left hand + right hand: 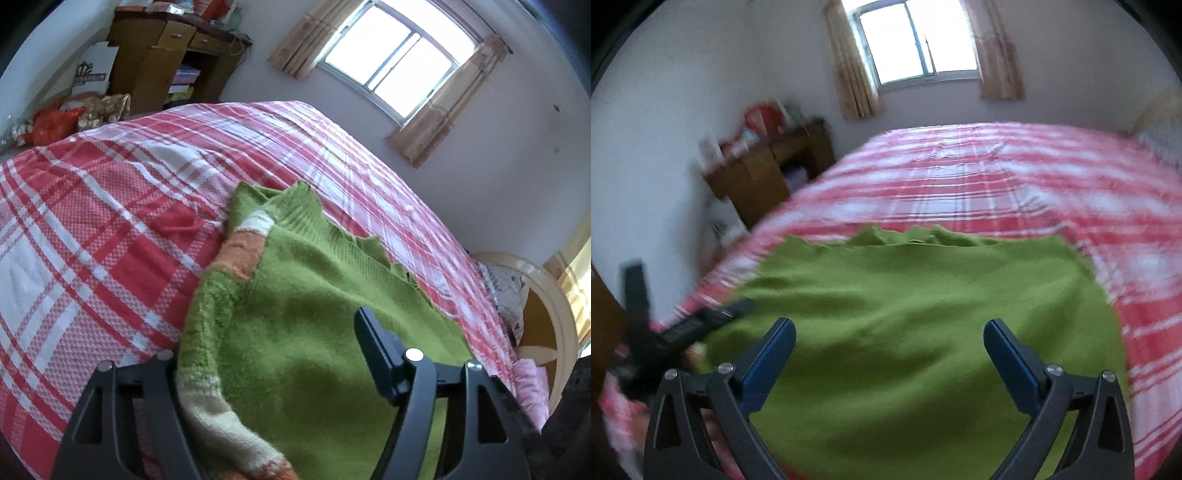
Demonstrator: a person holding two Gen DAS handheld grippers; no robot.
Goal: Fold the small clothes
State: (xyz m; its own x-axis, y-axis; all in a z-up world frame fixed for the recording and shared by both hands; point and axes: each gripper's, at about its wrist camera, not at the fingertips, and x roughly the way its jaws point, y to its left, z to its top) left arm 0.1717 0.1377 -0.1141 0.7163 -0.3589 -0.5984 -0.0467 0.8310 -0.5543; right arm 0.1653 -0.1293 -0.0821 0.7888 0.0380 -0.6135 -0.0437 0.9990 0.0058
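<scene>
Green knit sweater (905,332) spread on red plaid bedspread (1015,177); right gripper (888,343) wide open above it, holding nothing; left gripper (280,354) spread around lifted sweater edge, grip unclear

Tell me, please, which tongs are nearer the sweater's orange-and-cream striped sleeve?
Left. The left tongs straddle the striped sleeve; the right tongs hover open over the plain green body.

A red plaid bedspread (110,221), a curtained window (388,62), and a wooden desk (166,62) against the wall.
</scene>
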